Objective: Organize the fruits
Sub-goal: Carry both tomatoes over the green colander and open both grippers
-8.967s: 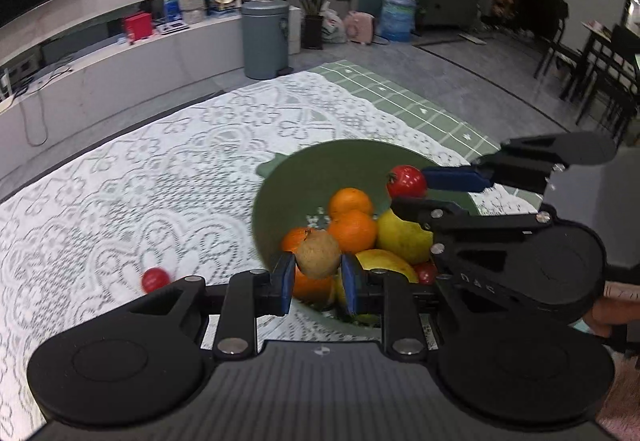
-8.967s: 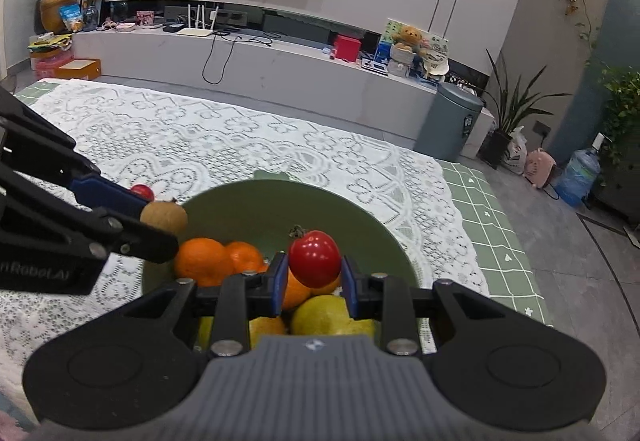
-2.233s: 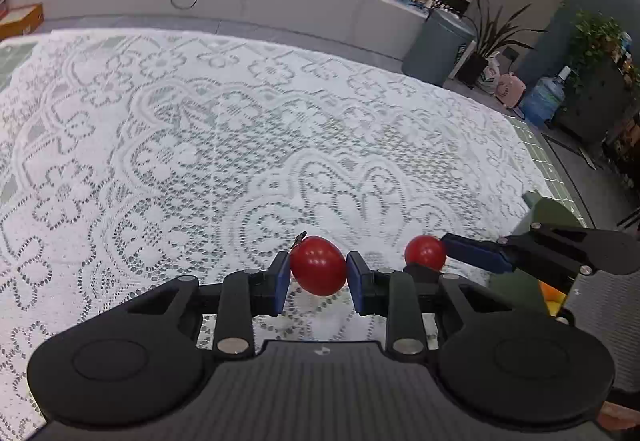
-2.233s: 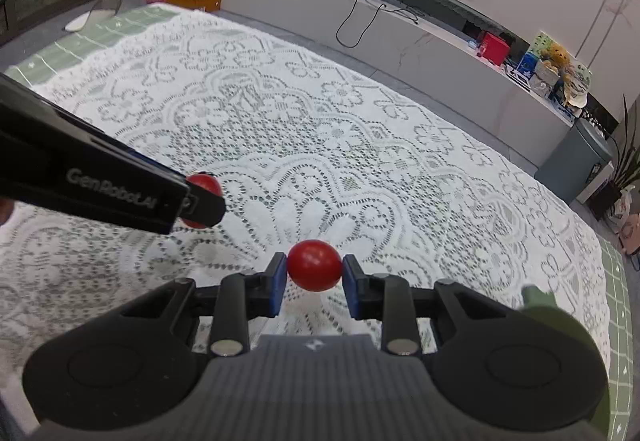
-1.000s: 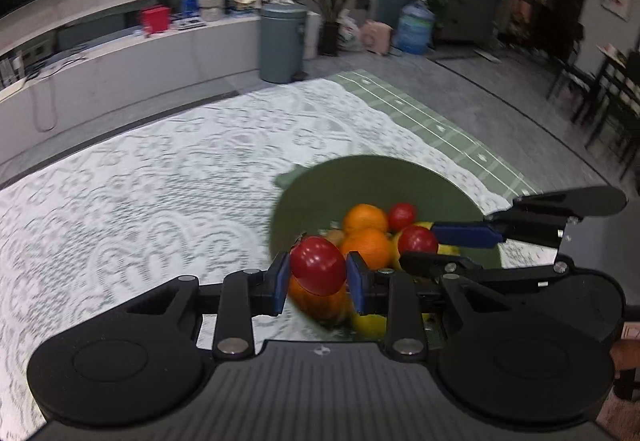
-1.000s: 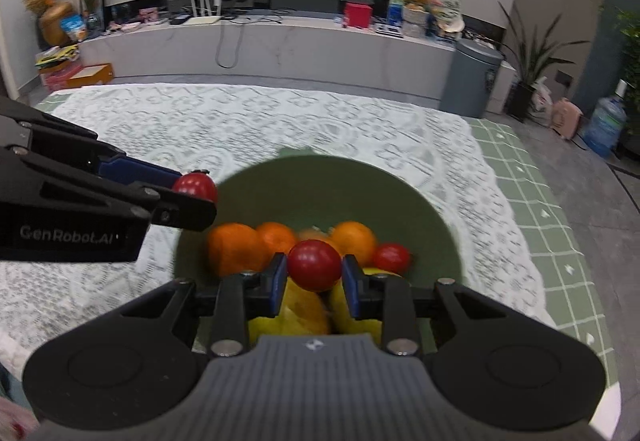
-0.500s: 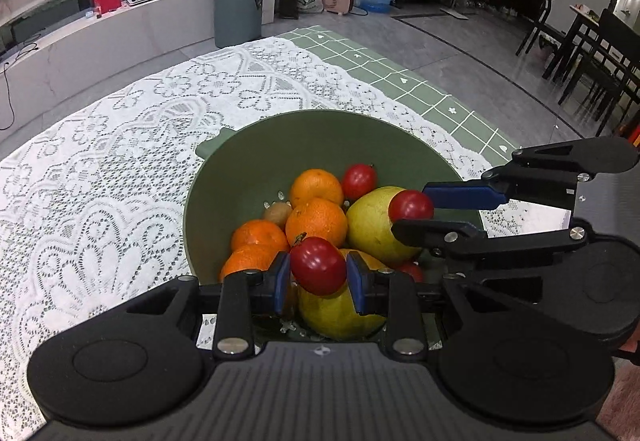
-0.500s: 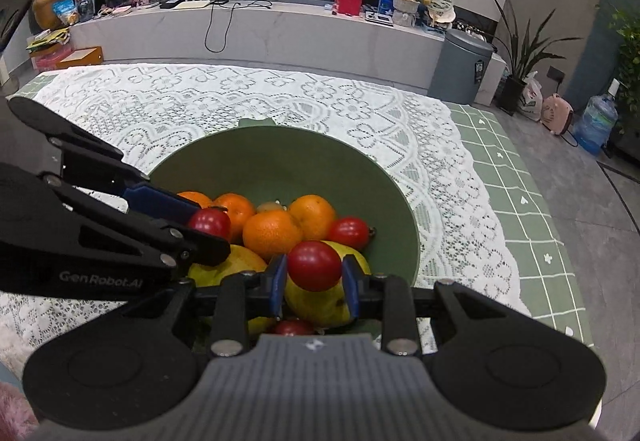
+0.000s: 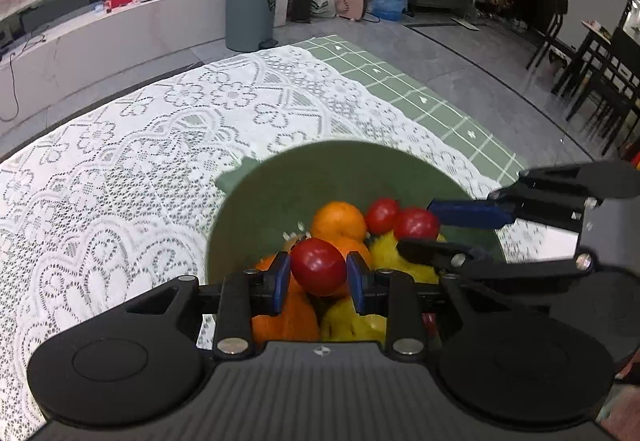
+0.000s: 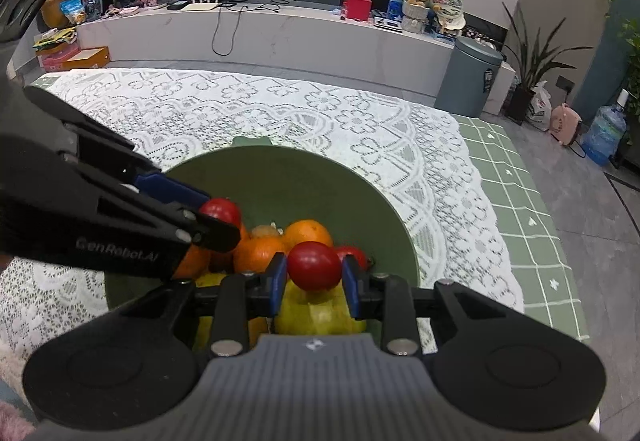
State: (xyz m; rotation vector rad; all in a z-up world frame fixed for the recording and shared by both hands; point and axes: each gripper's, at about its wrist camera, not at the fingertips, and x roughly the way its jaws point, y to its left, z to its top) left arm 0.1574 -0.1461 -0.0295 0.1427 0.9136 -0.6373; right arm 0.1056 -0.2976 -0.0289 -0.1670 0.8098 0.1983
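Pinching tomatoes above green bowl (image 9: 256,209): left gripper (image 9: 319,277) one, right gripper (image 10: 314,273) another; contact with pile unclear.

Both tomatoes (image 9: 319,267) now over bowl (image 9: 280,193)

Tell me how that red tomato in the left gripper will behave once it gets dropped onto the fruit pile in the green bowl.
The tomato looks round and glossy, so it will probably roll off the heaped oranges toward a gap. The green bowl has high walls and should contain it. Its skin seems thin, so the left gripper should release low.
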